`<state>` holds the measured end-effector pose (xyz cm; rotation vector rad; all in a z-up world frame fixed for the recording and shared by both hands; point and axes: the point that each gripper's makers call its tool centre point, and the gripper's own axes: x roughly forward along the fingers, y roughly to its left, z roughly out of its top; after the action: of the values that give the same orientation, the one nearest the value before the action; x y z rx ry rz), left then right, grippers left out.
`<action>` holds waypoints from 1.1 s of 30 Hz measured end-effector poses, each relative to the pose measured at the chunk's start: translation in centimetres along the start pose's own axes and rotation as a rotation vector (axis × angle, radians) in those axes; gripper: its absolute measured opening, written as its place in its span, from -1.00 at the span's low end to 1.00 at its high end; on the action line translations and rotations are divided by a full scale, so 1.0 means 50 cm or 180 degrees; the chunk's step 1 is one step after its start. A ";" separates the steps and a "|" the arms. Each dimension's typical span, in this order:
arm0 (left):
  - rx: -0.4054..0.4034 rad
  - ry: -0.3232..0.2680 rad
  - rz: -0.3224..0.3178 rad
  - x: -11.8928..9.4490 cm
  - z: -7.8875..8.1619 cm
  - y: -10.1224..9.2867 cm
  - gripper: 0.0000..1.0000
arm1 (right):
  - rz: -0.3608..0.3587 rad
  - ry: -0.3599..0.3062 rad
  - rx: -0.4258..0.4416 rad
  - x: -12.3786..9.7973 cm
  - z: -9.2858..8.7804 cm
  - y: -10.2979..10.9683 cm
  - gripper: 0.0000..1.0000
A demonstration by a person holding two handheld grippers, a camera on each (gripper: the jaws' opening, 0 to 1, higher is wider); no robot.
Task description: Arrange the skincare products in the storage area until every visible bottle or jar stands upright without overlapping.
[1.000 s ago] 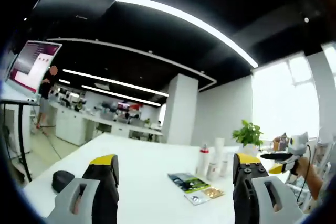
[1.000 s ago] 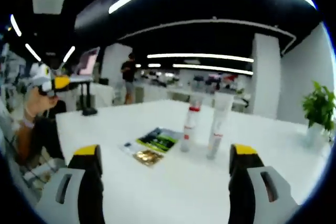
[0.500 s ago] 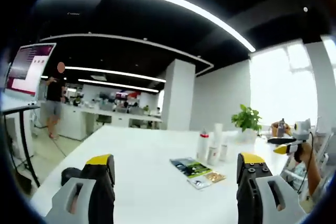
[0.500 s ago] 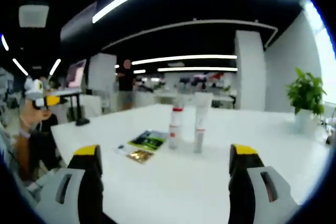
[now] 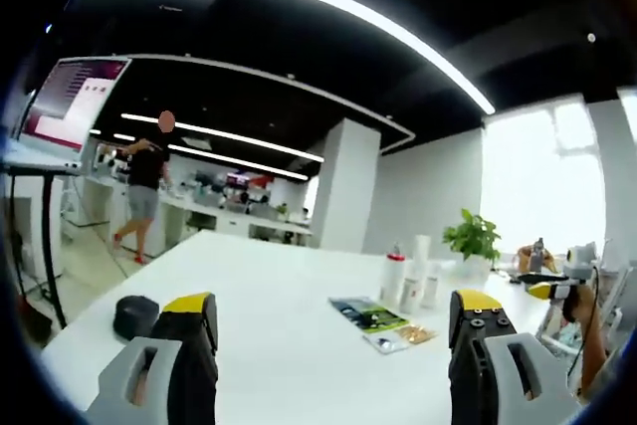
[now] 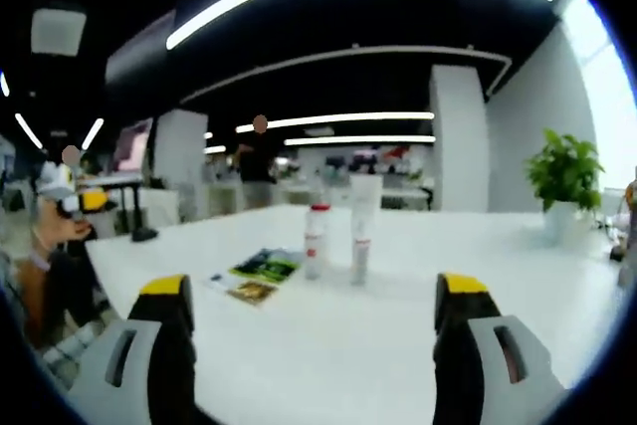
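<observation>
My left fingers [image 5: 333, 345] stand wide apart with nothing between them, raised above the white surface [image 5: 269, 316]; my right fingers [image 6: 314, 330] are likewise spread and empty over the same surface [image 6: 398, 316].

Left gripper view: the skincare products stand upright in a close group at about 2 o'clock from the gap between my fingers, a red-capped bottle [image 5: 393, 279] and a taller white tube [image 5: 418, 271] beside it. Just in front of them, toward me, lie a green-and-black leaflet [image 5: 363, 314] and a small gold-printed sachet [image 5: 398, 338], flat on the surface. A dark round object [image 5: 134, 316] rests at 9 o'clock, near my left finger. A potted plant [image 5: 473, 241] stands behind the bottles. My right gripper [image 5: 562, 281] shows at 3 o'clock.

Right gripper view: the red-capped bottle [image 6: 317, 241] and the white tube [image 6: 362, 229] stand at 12 o'clock, apart from each other; the leaflet [image 6: 264, 266] and sachet [image 6: 249, 291] lie at 11 o'clock. The plant [image 6: 562, 181] stands at 2 o'clock. A person [image 6: 261, 161] stands in the background.
</observation>
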<state>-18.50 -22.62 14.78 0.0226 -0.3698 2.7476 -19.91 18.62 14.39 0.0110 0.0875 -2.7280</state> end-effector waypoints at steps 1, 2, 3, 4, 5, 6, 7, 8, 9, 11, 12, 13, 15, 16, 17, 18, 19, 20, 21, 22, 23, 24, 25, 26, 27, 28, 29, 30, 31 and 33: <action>0.0011 0.0010 0.0011 -0.002 -0.003 0.002 0.99 | -0.0006 0.0024 -0.0011 0.001 -0.005 -0.001 1.00; 0.0028 0.0012 0.0015 -0.003 -0.006 0.004 0.99 | -0.0010 0.0049 -0.0025 0.002 -0.010 -0.001 1.00; 0.0048 0.0005 0.0012 -0.005 -0.007 0.005 0.99 | -0.0018 0.0065 -0.0034 0.003 -0.014 -0.001 1.00; 0.0055 0.0001 0.0008 -0.005 -0.008 0.005 0.99 | -0.0026 0.0077 -0.0042 0.004 -0.018 -0.001 1.00; 0.0060 0.0001 -0.0004 -0.007 -0.010 0.004 0.99 | -0.0030 0.0096 -0.0056 0.004 -0.022 -0.001 1.00; 0.0057 0.0005 -0.0017 -0.008 -0.012 0.003 0.99 | -0.0031 0.0107 -0.0060 0.004 -0.024 -0.001 1.00; 0.0052 0.0009 -0.0024 -0.009 -0.013 0.003 0.99 | -0.0034 0.0121 -0.0064 0.004 -0.027 -0.001 1.00; 0.0043 0.0008 -0.0037 -0.011 -0.016 0.002 0.99 | -0.0033 0.0131 -0.0067 0.003 -0.030 0.001 1.00; 0.0037 0.0001 -0.0047 -0.013 -0.017 0.001 0.99 | -0.0030 0.0134 -0.0068 0.002 -0.031 0.002 1.00; 0.0024 -0.0016 -0.0075 -0.017 -0.020 -0.004 0.99 | -0.0026 0.0137 -0.0067 0.000 -0.034 0.004 1.00; 0.0021 -0.0017 -0.0079 -0.017 -0.020 -0.004 0.99 | -0.0029 0.0132 -0.0068 -0.002 -0.035 0.005 1.00; 0.0007 -0.0021 -0.0089 -0.019 -0.023 -0.006 0.99 | -0.0027 0.0122 -0.0079 -0.005 -0.034 0.007 1.00; -0.0005 -0.0030 -0.0098 -0.020 -0.024 -0.007 0.99 | -0.0021 0.0123 -0.0087 -0.007 -0.035 0.009 1.00; -0.0010 -0.0034 -0.0095 -0.021 -0.024 -0.007 0.99 | -0.0020 0.0122 -0.0092 -0.008 -0.035 0.010 1.00; -0.0015 -0.0035 -0.0088 -0.021 -0.025 -0.006 0.99 | -0.0022 0.0123 -0.0093 -0.009 -0.035 0.010 1.00; -0.0017 -0.0035 -0.0082 -0.021 -0.025 -0.005 0.99 | -0.0023 0.0126 -0.0095 -0.010 -0.036 0.011 1.00; -0.0015 -0.0035 -0.0078 -0.022 -0.025 -0.006 0.99 | -0.0021 0.0127 -0.0098 -0.010 -0.036 0.011 1.00; -0.0009 -0.0035 -0.0078 -0.022 -0.026 -0.006 0.99 | -0.0020 0.0126 -0.0099 -0.011 -0.037 0.011 1.00; -0.0005 -0.0037 -0.0080 -0.022 -0.025 -0.007 0.99 | -0.0023 0.0127 -0.0096 -0.011 -0.037 0.011 1.00; -0.0003 -0.0041 -0.0083 -0.022 -0.025 -0.009 0.99 | -0.0029 0.0125 -0.0091 -0.012 -0.037 0.010 1.00; -0.0002 -0.0043 -0.0085 -0.022 -0.025 -0.010 0.99 | -0.0030 0.0124 -0.0090 -0.013 -0.038 0.010 1.00; -0.0001 -0.0045 -0.0089 -0.022 -0.024 -0.011 0.99 | -0.0028 0.0124 -0.0089 -0.013 -0.038 0.009 1.00; 0.0004 -0.0043 -0.0094 -0.022 -0.024 -0.012 0.99 | -0.0026 0.0125 -0.0087 -0.014 -0.038 0.010 1.00; 0.0009 -0.0037 -0.0100 -0.021 -0.025 -0.013 0.99 | -0.0023 0.0125 -0.0084 -0.014 -0.039 0.010 1.00; 0.0019 -0.0030 -0.0107 -0.021 -0.026 -0.015 0.98 | -0.0015 0.0125 -0.0081 -0.015 -0.039 0.012 1.00; 0.0024 -0.0027 -0.0112 -0.020 -0.027 -0.015 0.98 | -0.0011 0.0125 -0.0079 -0.015 -0.040 0.012 1.00; 0.0030 -0.0017 -0.0119 -0.020 -0.028 -0.016 0.98 | -0.0001 0.0125 -0.0075 -0.015 -0.041 0.014 1.00; 0.0032 -0.0010 -0.0121 -0.019 -0.029 -0.017 0.98 | 0.0016 0.0135 -0.0071 -0.016 -0.043 0.016 1.00; 0.0034 -0.0003 -0.0123 -0.019 -0.030 -0.018 0.98 | 0.0022 0.0140 -0.0068 -0.016 -0.044 0.016 1.00; 0.0040 0.0006 -0.0125 -0.019 -0.032 -0.019 0.98 | 0.0027 0.0153 -0.0061 -0.016 -0.048 0.016 1.00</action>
<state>-17.24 -21.69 13.44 0.0302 -0.3477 2.7111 -18.88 18.33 11.98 0.0716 0.1269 -2.7186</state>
